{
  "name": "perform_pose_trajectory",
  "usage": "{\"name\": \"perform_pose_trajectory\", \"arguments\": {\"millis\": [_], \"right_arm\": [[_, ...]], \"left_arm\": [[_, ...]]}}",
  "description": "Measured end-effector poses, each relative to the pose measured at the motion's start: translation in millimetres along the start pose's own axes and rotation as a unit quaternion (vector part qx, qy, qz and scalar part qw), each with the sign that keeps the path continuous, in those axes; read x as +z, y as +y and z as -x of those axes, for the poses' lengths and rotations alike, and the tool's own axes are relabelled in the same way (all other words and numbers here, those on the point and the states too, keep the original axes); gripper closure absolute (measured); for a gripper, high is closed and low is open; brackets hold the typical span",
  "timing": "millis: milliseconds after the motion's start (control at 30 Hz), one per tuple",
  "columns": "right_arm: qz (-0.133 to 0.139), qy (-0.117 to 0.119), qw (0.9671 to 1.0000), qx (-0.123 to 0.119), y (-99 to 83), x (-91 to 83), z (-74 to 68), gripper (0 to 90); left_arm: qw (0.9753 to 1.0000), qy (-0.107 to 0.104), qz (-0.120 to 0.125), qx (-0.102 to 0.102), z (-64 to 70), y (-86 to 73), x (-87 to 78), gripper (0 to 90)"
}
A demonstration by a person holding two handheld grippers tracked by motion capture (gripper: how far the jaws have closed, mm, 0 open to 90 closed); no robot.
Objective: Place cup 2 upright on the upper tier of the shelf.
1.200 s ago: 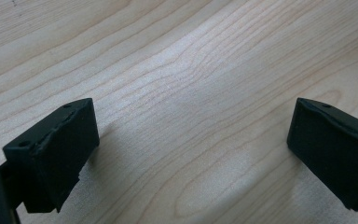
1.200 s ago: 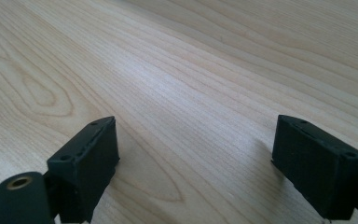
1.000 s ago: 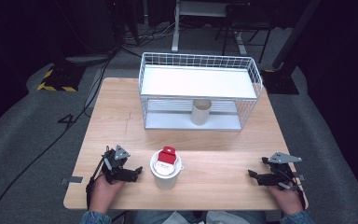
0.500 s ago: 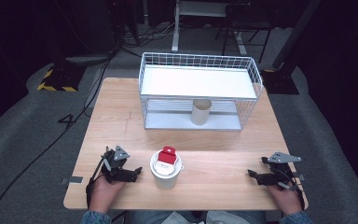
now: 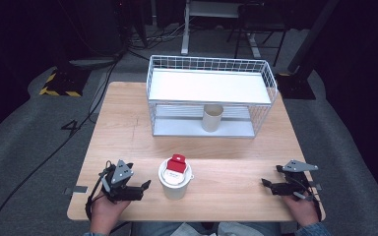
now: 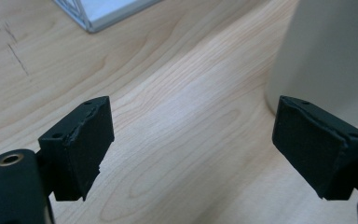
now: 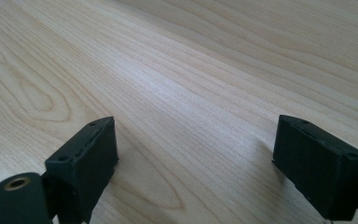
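A white paper cup (image 5: 175, 179) with a white lid and a red tab stands near the front middle of the wooden table (image 5: 128, 128). My left gripper (image 5: 145, 186) rests open on the table just left of the cup, its jaws pointing at it. In the left gripper view the cup's wall (image 6: 328, 56) rises at the right, beyond the right jaw, and the left gripper (image 6: 191, 149) holds nothing. My right gripper (image 5: 266, 184) lies open at the front right of the table. Bare wood shows between the jaws of the right gripper (image 7: 196, 163).
A white wire rack (image 5: 209, 101) with two shelves stands at the back of the table. A tan paper cup (image 5: 212, 118) sits on its lower shelf. A corner of the rack (image 6: 98, 14) shows in the left gripper view. Dark floor, cables and stands surround the table.
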State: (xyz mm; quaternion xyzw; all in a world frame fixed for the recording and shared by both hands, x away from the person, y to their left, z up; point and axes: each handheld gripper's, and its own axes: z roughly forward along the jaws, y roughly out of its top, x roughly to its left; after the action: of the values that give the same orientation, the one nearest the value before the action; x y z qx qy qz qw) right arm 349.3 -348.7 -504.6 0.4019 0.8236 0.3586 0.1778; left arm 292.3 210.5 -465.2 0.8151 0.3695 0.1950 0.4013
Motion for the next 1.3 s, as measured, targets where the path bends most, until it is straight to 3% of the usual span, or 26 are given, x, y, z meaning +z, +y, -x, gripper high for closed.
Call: {"name": "perform_pose_trajectory", "arguments": {"millis": [100, 367, 633, 833, 1033, 1300], "right_arm": [[0.000, 0.001, 1.0000, 0.000, 0.0, 0.1, 0.0, 13.9], [0.001, 0.000, 1.0000, 0.001, 0.2, 0.4, -0.1, 13.9], [0.000, 0.000, 1.0000, 0.001, 0.2, 0.4, -0.1, 13.9], [0.001, 0.000, 1.0000, 0.001, 0.2, 0.4, -0.1, 13.9], [0.000, 0.000, 1.0000, 0.001, 0.2, 0.4, -0.1, 13.9], [0.000, 0.000, 1.0000, 0.001, 0.2, 0.4, -0.1, 13.9]], "left_arm": [[0.9997, -0.016, 0.015, -0.008, 5.5, -0.7, -8.7, 13.4], [0.9981, -0.048, 0.040, 0.003, 23.5, 0.5, -20.3, 13.3], [0.9937, -0.086, 0.072, 0.003, 37.0, 6.7, -23.1, 10.6], [0.9898, -0.113, 0.087, 0.003, 43.5, 9.0, -16.4, 9.0], [0.9860, -0.136, 0.096, 0.002, 49.0, 12.6, -3.1, 1.8], [0.9833, -0.147, 0.107, 0.004, 49.0, 14.6, 14.5, 0.0]]}}
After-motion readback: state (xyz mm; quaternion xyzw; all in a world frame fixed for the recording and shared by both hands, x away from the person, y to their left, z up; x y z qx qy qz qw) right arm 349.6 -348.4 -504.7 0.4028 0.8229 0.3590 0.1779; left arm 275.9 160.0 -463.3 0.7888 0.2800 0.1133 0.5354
